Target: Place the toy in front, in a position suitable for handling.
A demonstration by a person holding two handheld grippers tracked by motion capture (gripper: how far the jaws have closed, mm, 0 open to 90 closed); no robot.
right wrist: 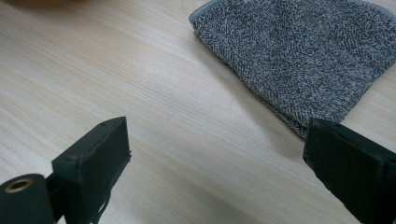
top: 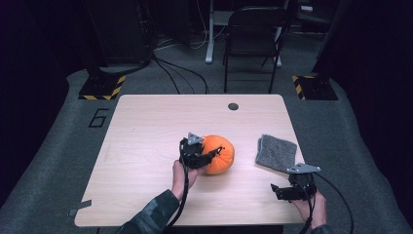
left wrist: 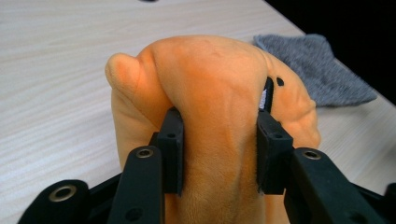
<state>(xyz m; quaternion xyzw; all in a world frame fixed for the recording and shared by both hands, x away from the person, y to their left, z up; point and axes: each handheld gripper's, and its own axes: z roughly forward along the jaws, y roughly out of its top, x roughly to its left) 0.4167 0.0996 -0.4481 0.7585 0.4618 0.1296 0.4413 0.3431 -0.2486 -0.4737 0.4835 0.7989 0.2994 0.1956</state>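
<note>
An orange plush pumpkin (top: 221, 152) lies near the middle of the wooden table (top: 146, 126). My left gripper (top: 213, 156) comes at it from the left and is shut on it. In the left gripper view the two black pads (left wrist: 172, 149) pinch a fold of the soft pumpkin (left wrist: 215, 79), which bulges above them. My right gripper (top: 278, 191) rests low near the table's front right edge. Its jaws stand wide open around bare wood (right wrist: 215, 140). A folded grey cloth (top: 276, 152) lies just beyond it, apart from the jaws (right wrist: 299, 56).
The grey cloth (left wrist: 322, 70) lies to the right of the pumpkin with a strip of bare wood between. A dark round grommet (top: 233, 106) sits near the table's far edge. A black folding chair (top: 253, 34) and floor cables stand beyond the table.
</note>
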